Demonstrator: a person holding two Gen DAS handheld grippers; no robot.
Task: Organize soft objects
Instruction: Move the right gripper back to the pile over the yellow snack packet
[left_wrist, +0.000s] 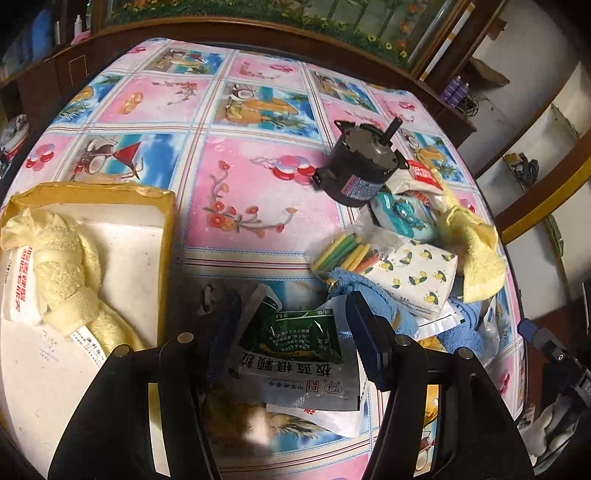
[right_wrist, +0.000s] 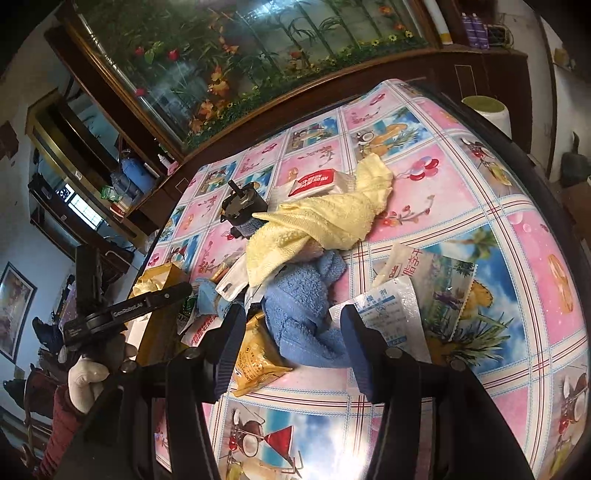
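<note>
A pile of soft things lies on the patterned tablecloth. My left gripper (left_wrist: 295, 332) is open, its fingers on either side of a green and white medicine sachet (left_wrist: 295, 350). A yellow towel (left_wrist: 66, 280) and a white tissue pack (left_wrist: 18, 280) lie in the yellow-rimmed white tray (left_wrist: 140, 229) at left. A lemon-print tissue pack (left_wrist: 417, 273), blue towel (left_wrist: 373, 299) and another yellow towel (left_wrist: 476, 251) sit at right. My right gripper (right_wrist: 291, 343) is open around the blue towel (right_wrist: 303, 314). A yellow towel (right_wrist: 325, 221) lies beyond it.
A black electric motor (left_wrist: 358, 162) stands behind the pile; it shows in the right wrist view too (right_wrist: 242, 210). Coloured sticks in a bag (left_wrist: 347, 251), a yellow snack packet (right_wrist: 255, 362), sachets (right_wrist: 391, 306) and a red tissue pack (right_wrist: 317, 181) lie about. A dark cabinet (left_wrist: 258, 33) borders the table's far side.
</note>
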